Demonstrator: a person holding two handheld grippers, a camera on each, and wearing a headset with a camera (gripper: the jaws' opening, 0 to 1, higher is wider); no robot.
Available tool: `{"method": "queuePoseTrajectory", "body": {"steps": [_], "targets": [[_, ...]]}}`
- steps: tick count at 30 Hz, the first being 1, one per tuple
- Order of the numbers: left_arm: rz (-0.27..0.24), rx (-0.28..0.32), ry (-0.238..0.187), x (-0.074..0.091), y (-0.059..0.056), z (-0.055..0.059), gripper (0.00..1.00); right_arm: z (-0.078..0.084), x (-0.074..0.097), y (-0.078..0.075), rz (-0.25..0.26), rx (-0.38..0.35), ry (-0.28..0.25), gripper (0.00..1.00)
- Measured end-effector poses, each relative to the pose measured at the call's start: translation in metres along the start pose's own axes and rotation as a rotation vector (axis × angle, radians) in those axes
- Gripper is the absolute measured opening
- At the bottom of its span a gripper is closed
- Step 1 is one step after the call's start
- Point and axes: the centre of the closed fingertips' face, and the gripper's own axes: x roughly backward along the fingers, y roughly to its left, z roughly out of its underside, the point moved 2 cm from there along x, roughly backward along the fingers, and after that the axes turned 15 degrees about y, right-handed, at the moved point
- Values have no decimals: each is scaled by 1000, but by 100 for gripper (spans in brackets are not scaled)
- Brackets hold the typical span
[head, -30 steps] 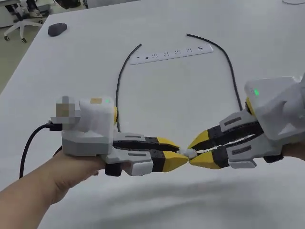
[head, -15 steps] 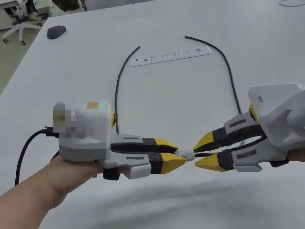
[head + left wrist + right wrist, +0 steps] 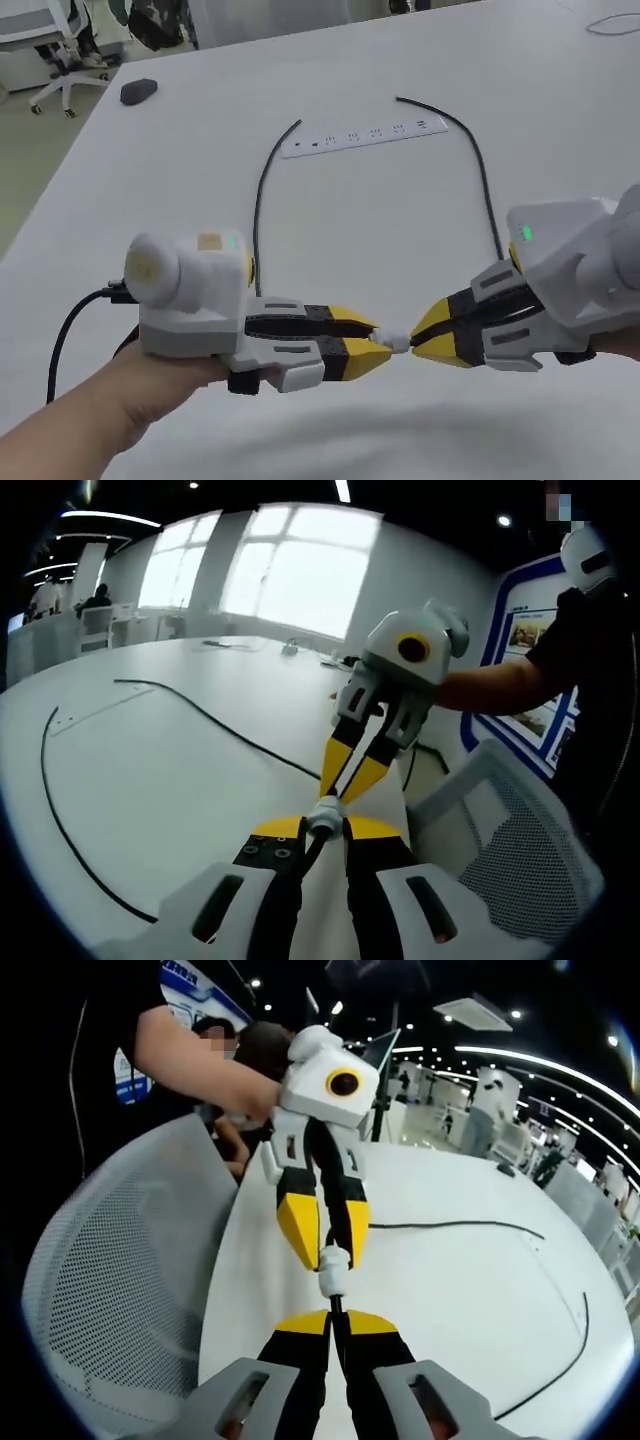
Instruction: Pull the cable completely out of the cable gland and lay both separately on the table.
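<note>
Above the near edge of the bench (image 3: 380,220), the left gripper (image 3: 383,346) pinches the small, hard, light cable gland (image 3: 398,343) in its fingers, while the right gripper (image 3: 417,345) has its fingers closed tight on the thin, limp cable (image 3: 482,175) just right of it, likely the surest place to pull.

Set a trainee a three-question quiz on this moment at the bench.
1. True or false: the cable is already fully out of the cable gland.
2. What lies on the table beyond the grippers? A) a power strip B) a keyboard C) a screwdriver
3. Fill in: the left gripper holds the cable gland, and the fingers of the right gripper are shut on the ____.

Key: 1 false; 2 A; 3 cable.
</note>
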Motion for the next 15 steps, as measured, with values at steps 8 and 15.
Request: {"method": "queuePoseTrajectory", "body": {"steps": [8,15], "targets": [[-24,-5,-11,5,-8,2,15,19,10,5,36,-50,46,0],[-52,4,-14,10,-9,7,15,43,19,3,83,-142,127,0]]}}
